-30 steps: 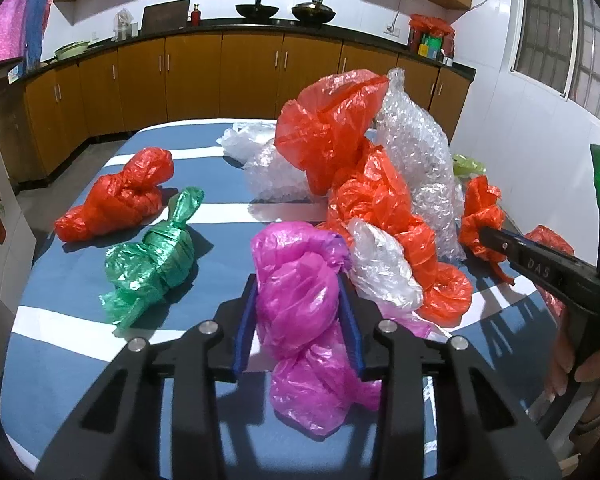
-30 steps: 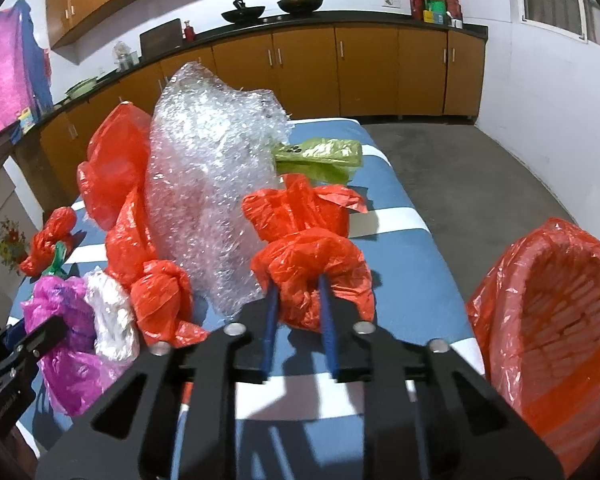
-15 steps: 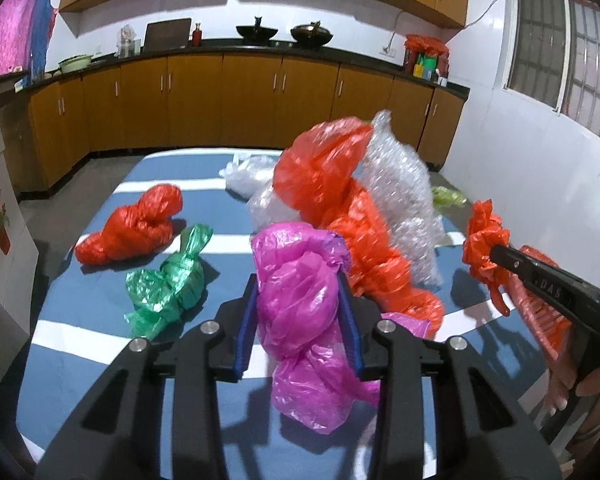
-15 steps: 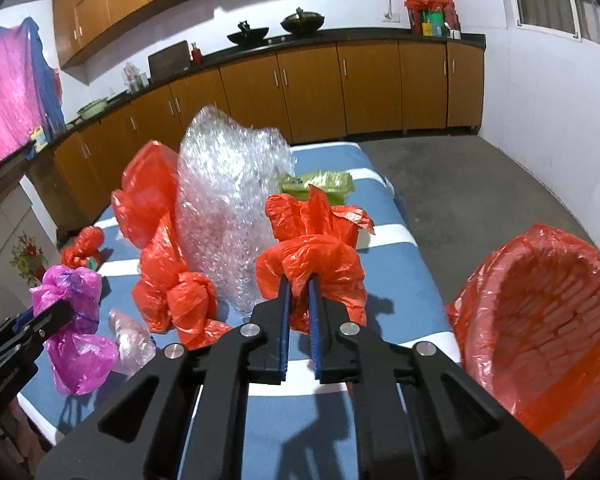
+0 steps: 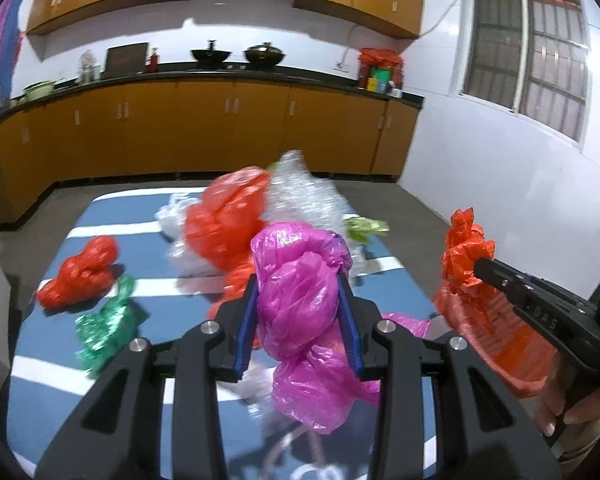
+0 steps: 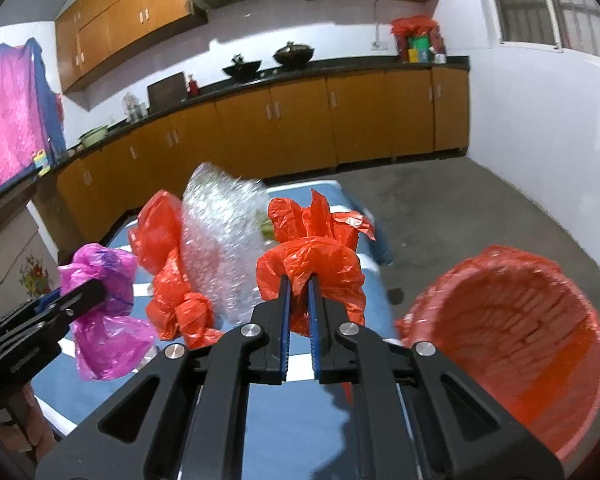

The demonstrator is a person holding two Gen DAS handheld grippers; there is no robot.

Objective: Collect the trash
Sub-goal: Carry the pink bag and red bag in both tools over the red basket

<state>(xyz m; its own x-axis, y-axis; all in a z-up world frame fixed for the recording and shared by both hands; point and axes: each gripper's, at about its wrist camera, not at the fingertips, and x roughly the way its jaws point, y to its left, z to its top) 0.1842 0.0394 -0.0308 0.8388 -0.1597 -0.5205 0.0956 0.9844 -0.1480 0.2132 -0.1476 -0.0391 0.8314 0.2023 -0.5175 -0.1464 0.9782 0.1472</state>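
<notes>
My left gripper point(image 5: 298, 284) is shut on a knotted pink plastic bag point(image 5: 300, 304) and holds it above the blue striped table point(image 5: 48, 364); it also shows in the right wrist view point(image 6: 100, 304). My right gripper point(image 6: 298, 284) is shut on a crumpled red plastic bag point(image 6: 312, 256), lifted off the table, to the left of the red-lined bin point(image 6: 512, 344). In the left wrist view the red bag point(image 5: 464, 256) hangs at the right gripper's tips above the bin point(image 5: 508, 340).
More trash lies on the table: a red bag point(image 5: 80, 276), a green bag point(image 5: 108, 328), a large red bag point(image 5: 228, 220), bubble wrap point(image 6: 224, 236) and a light green wrapper point(image 5: 364, 226). Brown kitchen cabinets point(image 5: 220, 136) line the far wall.
Both grippers have risen with their bags, so the table and its trash look lower and farther. The right gripper's red bag is now off the table, closer to the bin.
</notes>
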